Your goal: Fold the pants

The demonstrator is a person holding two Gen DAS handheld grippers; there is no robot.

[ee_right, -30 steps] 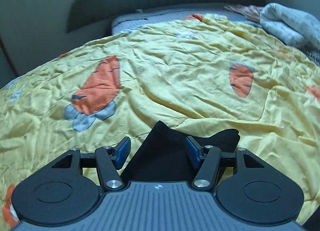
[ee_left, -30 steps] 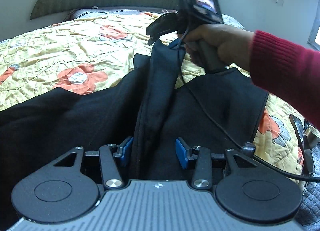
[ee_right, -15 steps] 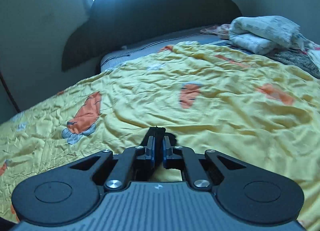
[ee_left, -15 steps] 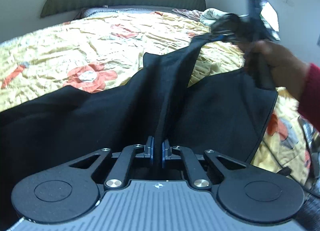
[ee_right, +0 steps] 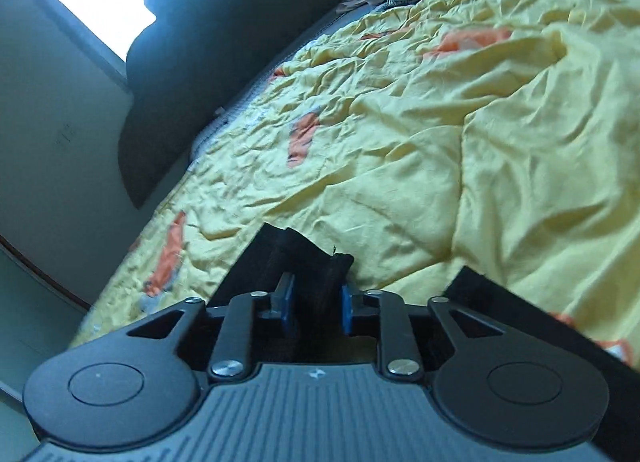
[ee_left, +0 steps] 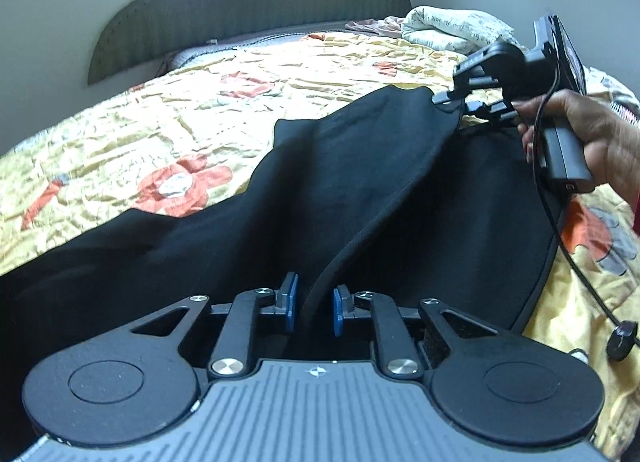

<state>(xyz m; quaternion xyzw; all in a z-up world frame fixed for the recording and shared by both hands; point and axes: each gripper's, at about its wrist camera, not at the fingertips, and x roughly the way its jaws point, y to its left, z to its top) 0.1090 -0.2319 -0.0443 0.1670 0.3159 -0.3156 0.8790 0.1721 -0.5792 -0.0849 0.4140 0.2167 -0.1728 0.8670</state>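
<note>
While the black pants lie spread across the yellow flowered quilt toward the foot edge of the bed, both tools are letting go of them. The left hand-held gripper has its jaws opening, blue pads slightly apart, with a raised fold of the pants running between them. The right hand-held gripper, gripped by a hand near the bed's right edge, also has its jaws opening, a bunched pants edge between the parted pads. A folded blanket lies by the headboard.
</note>
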